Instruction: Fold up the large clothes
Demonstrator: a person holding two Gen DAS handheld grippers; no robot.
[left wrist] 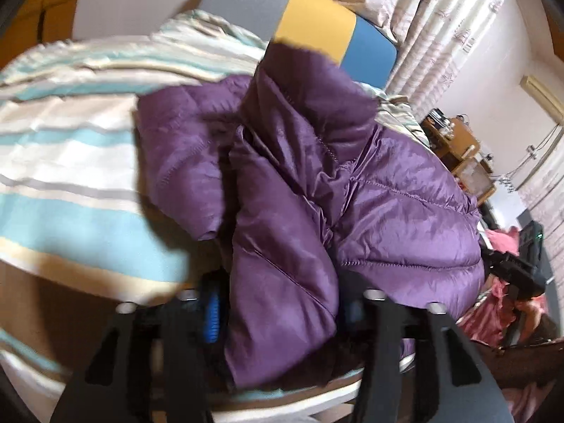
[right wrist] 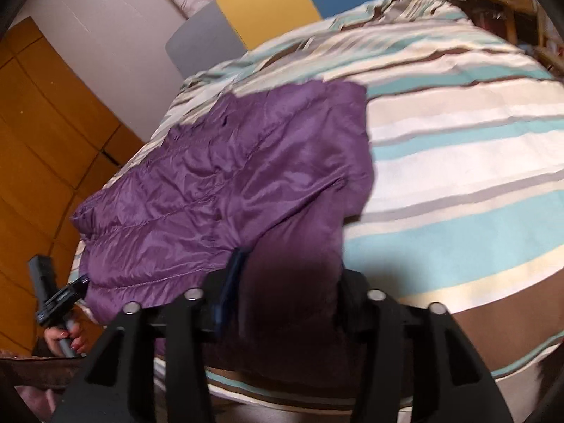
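A purple quilted puffer jacket (left wrist: 370, 190) lies bunched on a striped bed (left wrist: 70, 162). My left gripper (left wrist: 282, 306) has a thick fold of the jacket between its fingers, with blue pads (left wrist: 211, 312) pressed against the fabric. In the right wrist view the jacket (right wrist: 218, 183) lies spread flatter across the bed (right wrist: 458, 162). My right gripper (right wrist: 285, 289) has a dark purple part of the jacket, a sleeve or hem, between its fingers. The left gripper also shows in the right wrist view (right wrist: 58, 299), held by a hand at the bed's left edge.
A grey, yellow and blue headboard (left wrist: 313, 24) stands at the bed's far end, with patterned curtains (left wrist: 451, 35) behind. Orange wooden wardrobe doors (right wrist: 38, 148) line the left side. A cluttered wooden shelf (left wrist: 458, 148) and pink cloth (left wrist: 493, 303) are to the right.
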